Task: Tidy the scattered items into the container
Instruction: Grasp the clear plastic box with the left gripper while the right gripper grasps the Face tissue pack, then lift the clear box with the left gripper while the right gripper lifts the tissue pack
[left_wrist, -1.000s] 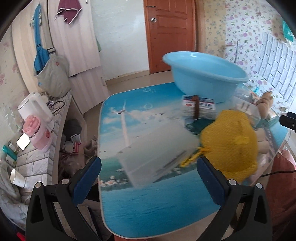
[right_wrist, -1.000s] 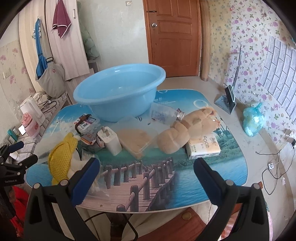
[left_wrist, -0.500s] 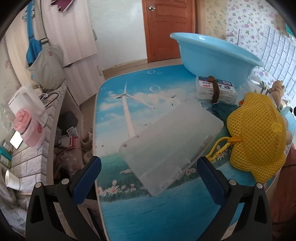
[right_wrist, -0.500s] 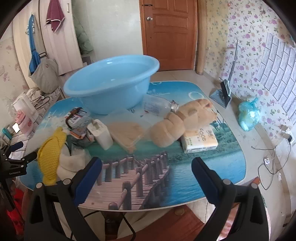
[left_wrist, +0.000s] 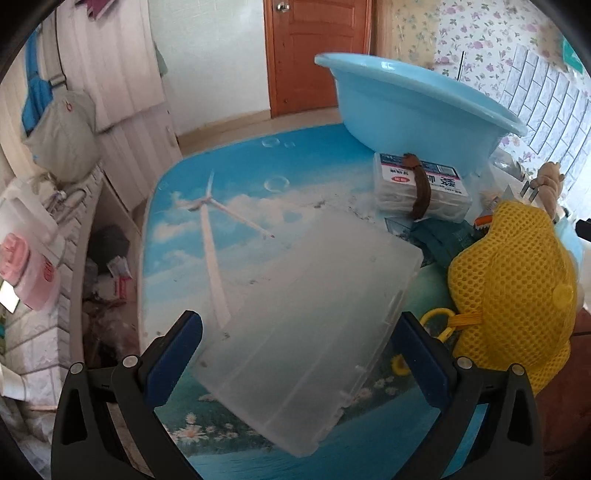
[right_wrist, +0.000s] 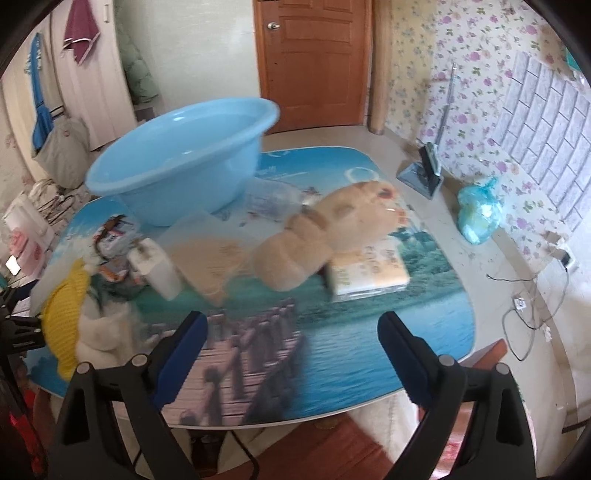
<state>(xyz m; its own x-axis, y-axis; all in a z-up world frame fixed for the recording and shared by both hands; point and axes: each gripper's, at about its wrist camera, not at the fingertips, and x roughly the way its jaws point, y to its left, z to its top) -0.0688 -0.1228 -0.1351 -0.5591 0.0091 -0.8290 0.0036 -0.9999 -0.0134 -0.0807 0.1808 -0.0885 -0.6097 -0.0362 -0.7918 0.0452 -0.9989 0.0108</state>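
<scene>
**A:** What is the left gripper doing?

**B:** The left gripper (left_wrist: 301, 341) has its blue-padded jaws spread wide. A frosted, translucent rectangular plastic box (left_wrist: 310, 332) lies flat on the table with its near end between them. I cannot tell whether the pads touch its sides.

**A:** What surrounds that box?

**B:** Just to its right sits a yellow mesh pouch (left_wrist: 513, 299) with a yellow cord and ring. Beyond the box is a clear pack with a white label, bound by a brown band (left_wrist: 421, 188). That pack rests against the foot of a round light blue plastic basin (left_wrist: 410, 103), the container for the task, standing upright at the far side of the table.

**A:** And the right gripper?

**B:** The right gripper (right_wrist: 293, 343) is spread open and holds nothing, above the near edge of the table printed with a seaside scene (right_wrist: 369, 354). Ahead of it lie a tan plush toy (right_wrist: 325, 236), partly resting on a pack of tissues (right_wrist: 369, 269), and a white charger plug (right_wrist: 157, 266) standing further left. This view is blurred. The items all lie outside the basin (right_wrist: 184, 162).
</scene>
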